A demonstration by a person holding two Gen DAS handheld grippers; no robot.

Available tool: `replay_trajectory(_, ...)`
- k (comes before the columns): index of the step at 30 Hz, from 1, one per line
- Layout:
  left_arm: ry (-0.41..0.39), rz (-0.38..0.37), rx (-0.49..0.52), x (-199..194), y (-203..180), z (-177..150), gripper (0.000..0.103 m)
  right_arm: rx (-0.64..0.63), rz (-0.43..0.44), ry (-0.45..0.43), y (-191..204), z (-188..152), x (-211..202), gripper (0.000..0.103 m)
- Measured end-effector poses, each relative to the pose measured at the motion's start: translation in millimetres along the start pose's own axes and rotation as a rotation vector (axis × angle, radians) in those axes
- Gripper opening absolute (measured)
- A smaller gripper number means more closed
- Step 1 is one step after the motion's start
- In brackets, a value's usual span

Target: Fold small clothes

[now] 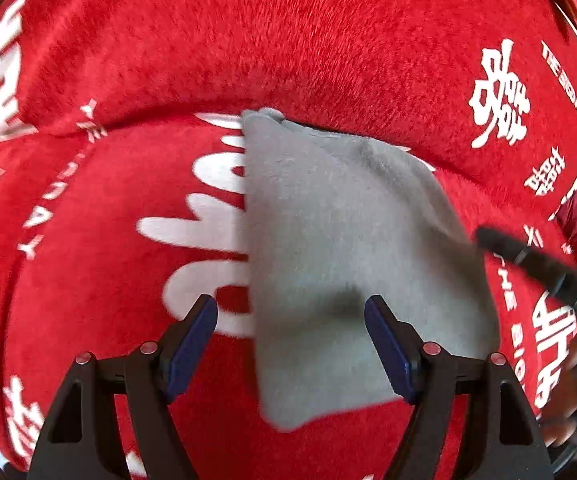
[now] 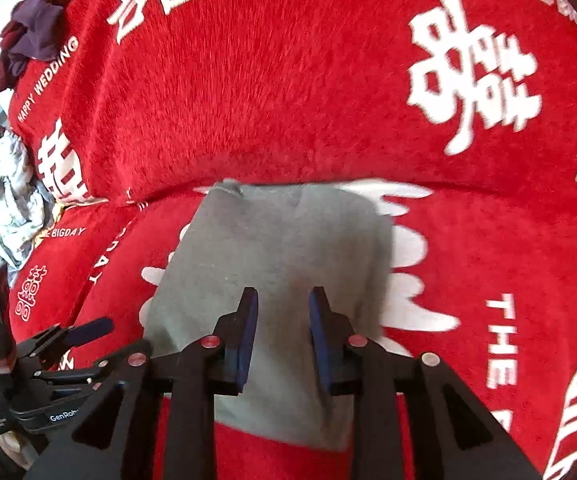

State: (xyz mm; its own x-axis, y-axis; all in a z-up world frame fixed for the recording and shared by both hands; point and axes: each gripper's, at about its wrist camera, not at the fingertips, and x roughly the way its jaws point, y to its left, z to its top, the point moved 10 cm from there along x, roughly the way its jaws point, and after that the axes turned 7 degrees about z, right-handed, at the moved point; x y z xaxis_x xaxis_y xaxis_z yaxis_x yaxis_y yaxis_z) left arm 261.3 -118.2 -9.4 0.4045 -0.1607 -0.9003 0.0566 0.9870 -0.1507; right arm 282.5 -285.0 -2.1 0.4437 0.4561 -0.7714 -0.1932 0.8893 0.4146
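- Grey garment [image 2: 272, 264] lies flat on the red blanket [image 2: 272, 92], already folded to a compact rectangle, far edge at the cushion crease.
- Left gripper [image 1: 290, 340]: fingers spread wide, empty, above its near edge.
- Right gripper [image 2: 282, 336]: fingers parted, holding nothing.
- Step looks like release or smoothing; next likely another fold or a new piece from the clothes pile [image 2: 4, 196].
- Garment type unclear; motion blur.

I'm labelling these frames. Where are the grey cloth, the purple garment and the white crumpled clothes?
Grey cloth [image 2: 272, 248]: right wrist view, on its flat middle.
Purple garment [image 2: 34, 32]: right wrist view, on its bunched centre.
White crumpled clothes [image 2: 2, 200]: right wrist view, mid-pile.
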Motion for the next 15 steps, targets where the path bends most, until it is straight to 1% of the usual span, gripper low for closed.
replay_trajectory(2,0.027,0.014,0.002,14,0,0,0.077,0.029,0.001,0.046,-7,-8,19,0.029)
replay_trajectory(4,0.073,0.054,0.006,33,8,-9,0.079,0.072,0.002,0.102,-19,-23,34,0.029)
replay_trajectory(5,0.106,0.064,0.013,42,11,-16,0.089,0.091,-0.018,0.136,-28,-33,41,0.028)
replay_trajectory(6,0.113,0.079,0.018,45,15,-21,0.097,0.097,-0.019,0.143,-34,-38,44,0.027)
replay_trajectory(7,0.103,0.097,0.023,47,18,-24,0.098,0.097,-0.005,0.117,-35,-39,43,0.027)
replay_trajectory(8,0.084,0.096,0.033,45,18,-27,0.098,0.103,0.001,0.108,-35,-40,42,0.027)
replay_trajectory(11,0.079,0.101,0.037,42,18,-30,0.098,0.065,-0.044,0.129,-30,-39,42,0.029)
replay_trajectory(13,0.059,0.107,0.048,35,17,-28,0.098,0.032,-0.089,0.159,-21,-33,38,0.034)
replay_trajectory(14,0.048,0.109,0.055,31,17,-27,0.098,0.015,-0.097,0.158,-17,-28,34,0.042)
replay_trajectory(15,0.032,0.111,0.064,27,17,-26,0.098,-0.017,-0.105,0.142,-9,-21,29,0.056)
